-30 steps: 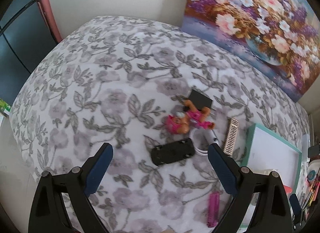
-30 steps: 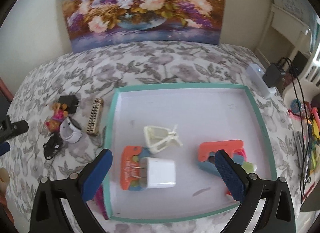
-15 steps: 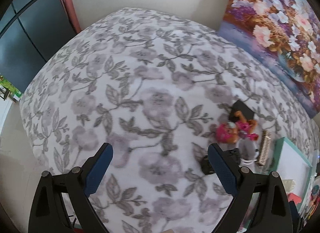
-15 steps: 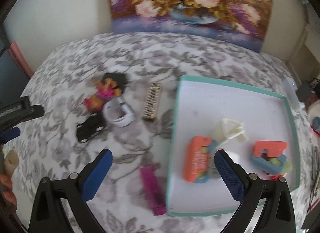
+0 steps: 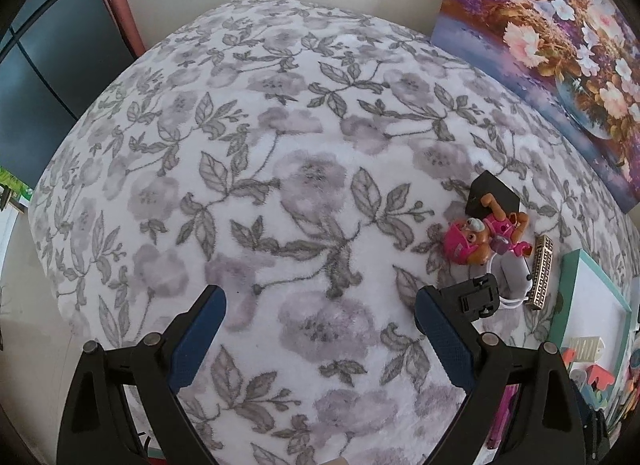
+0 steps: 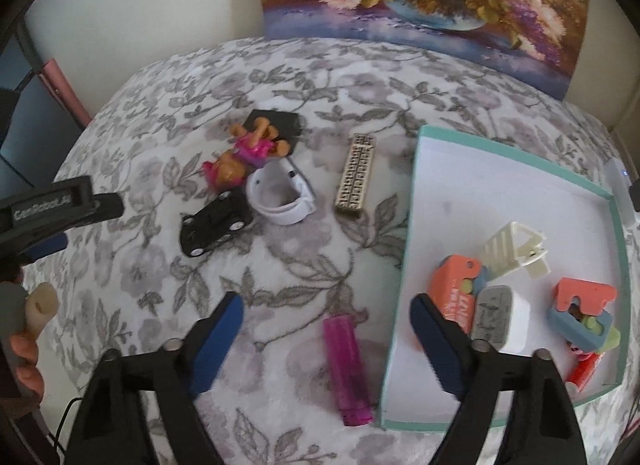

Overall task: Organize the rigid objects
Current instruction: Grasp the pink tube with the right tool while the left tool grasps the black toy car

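The tray (image 6: pixel 516 201) already holds several things: an orange case (image 6: pixel 454 285), a white charger (image 6: pixel 502 317), a cream clip (image 6: pixel 512 251) and a heap of bright pieces (image 6: pixel 582 315) at its far side. Left of the tray, on the blanket (image 6: pixel 168 113), six remain: a pink bar (image 6: pixel 347 367) just beside its edge, a gold comb (image 6: pixel 356 177), a white band (image 6: pixel 280 197), a black car (image 6: pixel 214 225), a pup figure (image 6: pixel 244 155) and a black block (image 6: pixel 280 121) farthest off. So the job looks roughly half done. The right gripper (image 6: pixel 326 321), empty, is closing from wide above the pink bar. The left gripper (image 5: pixel 318 317) stands wide and empty.
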{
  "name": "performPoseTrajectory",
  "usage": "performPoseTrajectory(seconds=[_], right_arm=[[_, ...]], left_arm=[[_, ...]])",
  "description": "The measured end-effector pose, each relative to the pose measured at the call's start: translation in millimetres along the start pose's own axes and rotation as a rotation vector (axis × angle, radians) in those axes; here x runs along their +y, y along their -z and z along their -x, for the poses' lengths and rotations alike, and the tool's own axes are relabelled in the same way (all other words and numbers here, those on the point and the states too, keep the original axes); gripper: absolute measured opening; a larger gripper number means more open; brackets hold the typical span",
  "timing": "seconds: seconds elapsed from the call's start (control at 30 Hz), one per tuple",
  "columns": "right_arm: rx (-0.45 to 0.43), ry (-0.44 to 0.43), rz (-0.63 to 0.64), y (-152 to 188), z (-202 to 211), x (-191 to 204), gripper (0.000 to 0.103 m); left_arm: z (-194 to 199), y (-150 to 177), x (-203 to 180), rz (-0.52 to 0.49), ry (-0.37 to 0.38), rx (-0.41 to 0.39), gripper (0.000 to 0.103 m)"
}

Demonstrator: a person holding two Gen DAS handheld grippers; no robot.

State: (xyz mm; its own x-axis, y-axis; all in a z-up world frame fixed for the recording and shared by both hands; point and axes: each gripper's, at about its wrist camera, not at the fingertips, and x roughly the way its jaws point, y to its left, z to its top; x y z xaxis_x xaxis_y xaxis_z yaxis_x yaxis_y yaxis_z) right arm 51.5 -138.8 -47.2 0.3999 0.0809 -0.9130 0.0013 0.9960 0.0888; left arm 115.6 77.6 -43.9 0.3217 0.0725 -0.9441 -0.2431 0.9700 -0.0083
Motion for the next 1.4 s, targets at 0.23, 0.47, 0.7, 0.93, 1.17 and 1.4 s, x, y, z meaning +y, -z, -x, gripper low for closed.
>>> performPoseTrajectory(seconds=[0.23,0.47,0.7,0.93,1.17,1.4], right_arm=[[0.037,0.012,0.053,6,-9,10,0.075],[0.071,-0.001,0.069,11,-18,13,0.062],[0.112,0.010,0.088,17,-27,15,0.052],[0.124,0.014,0.057,21,-33,3,0.036],[0.147,0.026,0.048,24,-36,-4,0.015],[0.129,0.034,0.057,18,-41,-2,0.012]], left_arm=[[-2,0,-2,-0.011,0.008,0.010,0.096],[-7,2,-7,-0.039,0.005,0.024,0.096],[-10,4,-11,-0.048,0.008,0.034,0.096],[-12,5,-12,-0.056,0.009,0.042,0.096],[-16,7,-14,-0.057,0.012,0.057,0.096],[-22,7,-21,-0.063,0.033,0.073,0.096]])
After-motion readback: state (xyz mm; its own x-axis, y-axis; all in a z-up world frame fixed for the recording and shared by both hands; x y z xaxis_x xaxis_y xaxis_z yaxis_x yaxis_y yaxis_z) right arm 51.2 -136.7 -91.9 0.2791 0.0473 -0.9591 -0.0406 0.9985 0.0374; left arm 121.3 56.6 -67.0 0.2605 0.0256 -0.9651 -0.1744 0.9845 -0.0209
